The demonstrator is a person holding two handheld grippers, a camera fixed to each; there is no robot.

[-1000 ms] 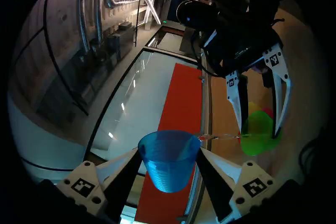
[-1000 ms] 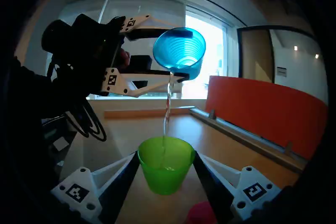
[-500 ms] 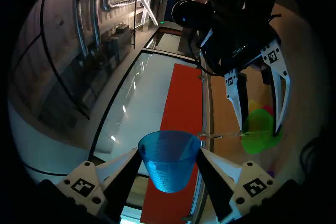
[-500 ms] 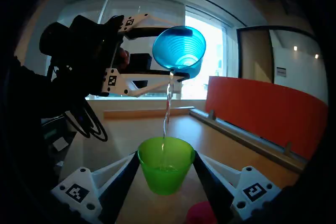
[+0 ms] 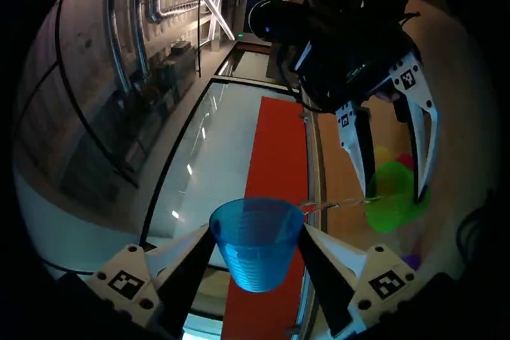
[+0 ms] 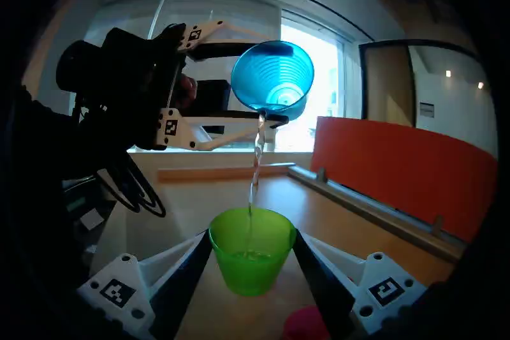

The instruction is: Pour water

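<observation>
Water falls in a thin, slightly twisting thread from the lowest lip of the blue cup into the green cup directly beneath; a shallow pool lies in the green cup's bottom, so it looks far from full.

To do the pour well, the tilt should deepen slowly, since the blue cup seems to hold little more; a sudden roll would fatten the thread and splash it over the rim. The lip belongs over the middle of the green mouth, and the lower cup ought to be held level and quiet.

The left gripper is raised high and rolled over, so that in the right gripper view its fingers lie one above the other, both pressed on the blue cup, whose mouth faces outward and down. The right gripper sits low and level, its fingers clamped on either side of the upright green cup. That cup is over the bench, well in from the edge where the orange panel stands; whether it rests on the wood I cannot tell.
</observation>
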